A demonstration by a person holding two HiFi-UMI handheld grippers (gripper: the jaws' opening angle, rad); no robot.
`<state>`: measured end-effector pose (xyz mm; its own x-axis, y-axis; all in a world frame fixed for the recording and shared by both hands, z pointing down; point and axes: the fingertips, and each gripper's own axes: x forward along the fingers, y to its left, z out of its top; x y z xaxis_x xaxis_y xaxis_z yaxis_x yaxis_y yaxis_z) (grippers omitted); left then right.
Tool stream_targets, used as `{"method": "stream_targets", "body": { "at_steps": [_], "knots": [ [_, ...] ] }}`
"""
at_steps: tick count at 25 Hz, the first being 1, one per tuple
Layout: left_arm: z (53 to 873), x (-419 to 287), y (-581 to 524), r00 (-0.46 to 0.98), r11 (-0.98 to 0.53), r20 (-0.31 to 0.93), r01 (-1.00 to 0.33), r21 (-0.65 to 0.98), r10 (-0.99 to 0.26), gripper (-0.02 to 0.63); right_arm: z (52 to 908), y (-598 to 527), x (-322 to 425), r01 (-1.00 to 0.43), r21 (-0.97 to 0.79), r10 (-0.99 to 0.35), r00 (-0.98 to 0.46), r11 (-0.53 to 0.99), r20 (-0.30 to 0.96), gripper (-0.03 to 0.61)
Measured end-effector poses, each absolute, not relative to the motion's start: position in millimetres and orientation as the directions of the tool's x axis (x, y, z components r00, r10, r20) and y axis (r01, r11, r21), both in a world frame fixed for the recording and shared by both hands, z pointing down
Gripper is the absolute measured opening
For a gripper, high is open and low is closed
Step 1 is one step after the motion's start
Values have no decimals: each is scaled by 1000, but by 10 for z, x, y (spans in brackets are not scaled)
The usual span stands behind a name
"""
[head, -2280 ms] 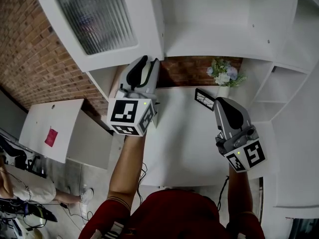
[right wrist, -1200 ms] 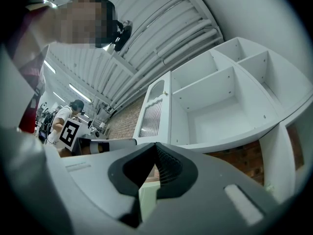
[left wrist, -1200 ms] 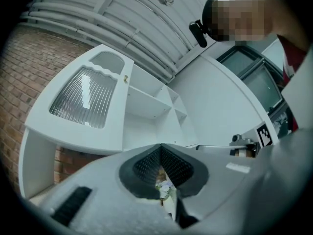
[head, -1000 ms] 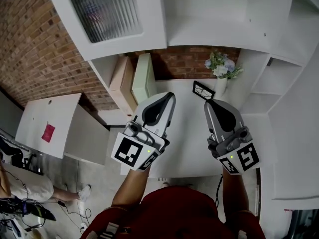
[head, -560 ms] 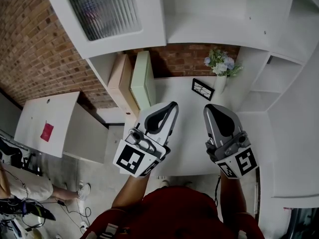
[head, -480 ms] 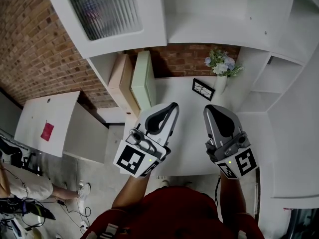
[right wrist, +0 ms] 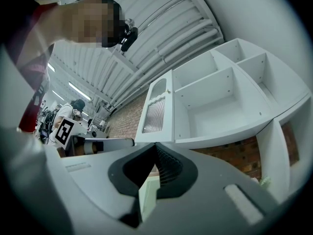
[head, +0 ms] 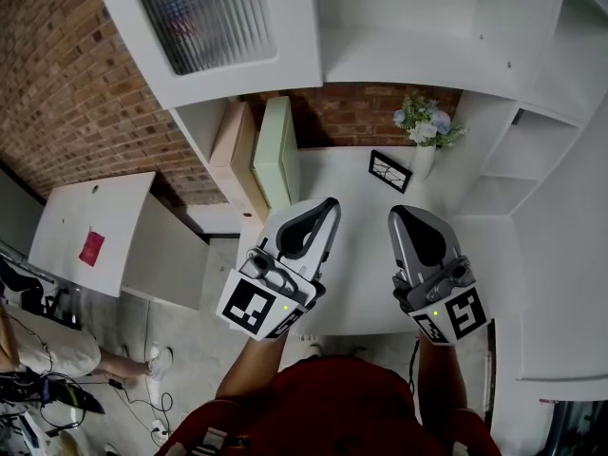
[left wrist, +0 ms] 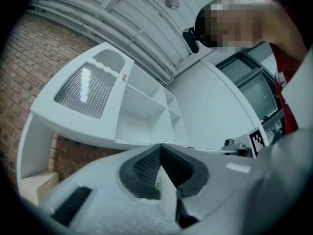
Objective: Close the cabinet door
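The cabinet door [head: 214, 27], white with a ribbed glass pane, stands swung out at the upper left of the head view, away from the white cabinet [head: 418, 27] and its bare shelves. The same door shows in the left gripper view [left wrist: 88, 89] and in the right gripper view [right wrist: 155, 114]. My left gripper [head: 331, 200] hangs over the white desk [head: 366, 255], well below the door, shut with nothing in it. My right gripper [head: 394, 210] is beside it, also shut and holding nothing. Both point upward toward the cabinet, with the jaw tips meeting in the left gripper [left wrist: 160, 146] and right gripper [right wrist: 155, 145] views.
A pale green box [head: 275, 155] and a tan box [head: 233, 145] stand at the desk's back left under the door. A small framed picture [head: 389, 171] and a flower vase [head: 423, 131] sit at the back by the brick wall. A second white table [head: 90, 236] lies at the left.
The left gripper has drawn back from just under the door's lower edge to over the desk beside the right gripper. In the last half second both have barely moved. The door is unchanged.
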<state>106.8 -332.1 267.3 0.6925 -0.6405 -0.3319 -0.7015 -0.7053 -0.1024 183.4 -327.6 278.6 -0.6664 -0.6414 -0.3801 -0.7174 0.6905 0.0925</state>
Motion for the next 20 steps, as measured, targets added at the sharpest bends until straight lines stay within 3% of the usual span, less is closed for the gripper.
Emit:
{"method": "stream_targets", "body": {
  "at_steps": [20],
  "knots": [
    [2668,1074,-3255,696,-706,-327,-699,-109,-639,3,2803,-3214,1859,-721,85,-645,-661,688,-383,12]
  ]
}}
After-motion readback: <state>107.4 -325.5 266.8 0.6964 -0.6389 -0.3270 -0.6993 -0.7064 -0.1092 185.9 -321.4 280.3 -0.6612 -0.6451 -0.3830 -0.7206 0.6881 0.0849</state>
